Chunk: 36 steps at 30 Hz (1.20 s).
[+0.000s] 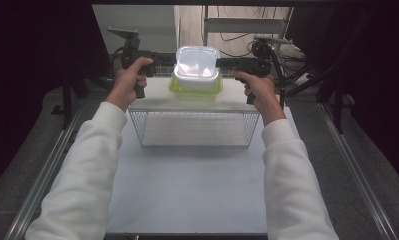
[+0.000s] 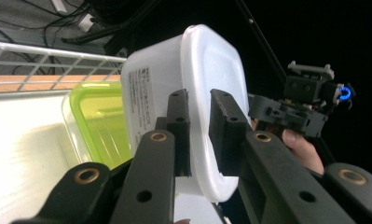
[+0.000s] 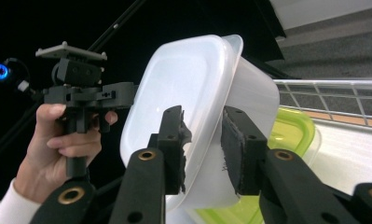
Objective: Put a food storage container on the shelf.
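A white lidded plastic box (image 1: 197,65) sits on top of a clear box with a green lid (image 1: 196,93), which stands on the white top of a wire rack (image 1: 152,98). My left gripper (image 1: 173,60) comes in from the left. Its jaws are clamped on the white box's lid rim (image 2: 202,70), with the green-lidded box (image 2: 99,121) beyond. My right gripper (image 1: 221,62) comes in from the right. Its jaws straddle the opposite rim of the white box (image 3: 188,84) with a little slack, above the green lid (image 3: 291,130).
The wire rack's mesh front (image 1: 194,127) faces me over the white table (image 1: 187,195). Cables and metal frame legs lie on the floor behind the rack. Dark curtains close off both sides. Metal rails run along the table's edges.
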Available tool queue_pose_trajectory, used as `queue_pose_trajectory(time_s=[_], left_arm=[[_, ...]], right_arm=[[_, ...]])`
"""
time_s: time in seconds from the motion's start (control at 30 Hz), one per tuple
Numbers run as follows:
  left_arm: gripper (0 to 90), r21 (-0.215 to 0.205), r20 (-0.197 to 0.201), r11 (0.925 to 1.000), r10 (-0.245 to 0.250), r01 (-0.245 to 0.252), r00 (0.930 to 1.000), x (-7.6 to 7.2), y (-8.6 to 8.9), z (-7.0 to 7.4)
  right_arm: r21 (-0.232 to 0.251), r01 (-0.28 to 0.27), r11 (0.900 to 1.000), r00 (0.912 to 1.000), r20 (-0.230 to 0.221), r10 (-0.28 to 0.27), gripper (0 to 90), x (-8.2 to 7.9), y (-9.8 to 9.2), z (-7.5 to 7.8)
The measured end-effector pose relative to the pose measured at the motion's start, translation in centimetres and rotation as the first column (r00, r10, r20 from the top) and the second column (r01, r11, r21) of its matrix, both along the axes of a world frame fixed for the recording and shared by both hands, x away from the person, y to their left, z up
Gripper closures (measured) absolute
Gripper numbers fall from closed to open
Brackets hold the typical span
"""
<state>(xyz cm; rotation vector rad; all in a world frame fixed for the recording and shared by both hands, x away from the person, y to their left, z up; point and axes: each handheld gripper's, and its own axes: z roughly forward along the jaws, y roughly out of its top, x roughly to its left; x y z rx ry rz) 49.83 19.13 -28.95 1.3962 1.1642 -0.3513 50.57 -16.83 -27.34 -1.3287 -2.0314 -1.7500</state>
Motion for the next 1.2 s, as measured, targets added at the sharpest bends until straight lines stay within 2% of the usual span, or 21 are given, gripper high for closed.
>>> queue_pose_trajectory(time_s=[0.1,0.17,0.37,0.43,0.57,0.67,0.8,0.87,0.9,0.97,1.03,1.2], left_arm=[[78.0,-0.007,-0.031,0.9999,0.009,-0.009,0.9995,0.6,0.1,-0.5],[77.5,-0.022,-0.036,0.9997,0.010,-0.011,0.9993,0.7,0.1,-0.8],[73.9,-0.002,-0.023,0.9999,0.015,-0.015,0.9996,0.8,0.0,-0.7],[67.3,0.009,0.002,0.9998,0.019,-0.019,0.9998,0.7,0.0,-0.7],[52.1,0.046,0.079,0.9979,0.042,-0.045,0.9960,-0.2,0.0,0.0],[45.5,0.080,0.148,0.9956,0.038,-0.050,0.9882,-1.5,0.2,0.9],[35.9,0.173,0.237,0.9838,0.005,-0.047,0.9715,-4.3,0.5,2.0],[34.2,0.183,0.262,0.9823,-0.010,-0.039,0.9649,-5.8,0.8,2.1],[33.3,0.196,0.276,0.9800,-0.021,-0.035,0.9610,-6.5,0.9,2.1],[32.2,0.242,0.307,0.9694,-0.039,-0.039,0.9511,-8.1,1.1,1.9],[31.0,0.264,0.317,0.9641,-0.058,-0.030,0.9465,-9.5,1.2,1.5],[29.2,0.334,0.348,0.9425,-0.121,-0.002,0.9294,-12.9,1.0,0.1]], right_arm=[[0.026,0.019,0.999,0.9988,-0.045,-0.017,64.3,0.5,0.1,-0.5],[0.034,0.033,0.999,0.9971,-0.070,-0.031,63.8,0.8,0.1,-0.9],[0.045,0.053,0.998,0.9960,-0.074,-0.050,61.1,1.0,0.2,-1.1],[0.046,0.053,0.998,0.9960,-0.074,-0.049,54.3,0.9,0.3,-1.0],[0.030,0.089,0.996,0.9960,-0.014,-0.089,41.6,0.1,0.3,-0.2],[0.004,0.096,0.995,0.9942,0.049,-0.096,38.2,-0.9,-0.2,0.8],[-0.098,0.076,0.992,0.9869,0.149,-0.061,37.0,-3.2,-0.9,1.9],[-0.148,0.063,0.987,0.9829,0.181,-0.035,36.1,-4.5,-1.3,2.0],[-0.170,0.052,0.984,0.9816,0.190,-0.019,35.6,-5.1,-1.5,1.9],[-0.204,0.034,0.978,0.9792,0.203,0.008,34.9,-6.3,-2.0,1.6],[-0.229,0.020,0.973,0.9780,0.207,0.029,34.1,-7.5,-2.5,1.3],[-0.279,-0.003,0.960,0.9744,0.215,0.065,33.2,-10.0,-3.4,0.3]])
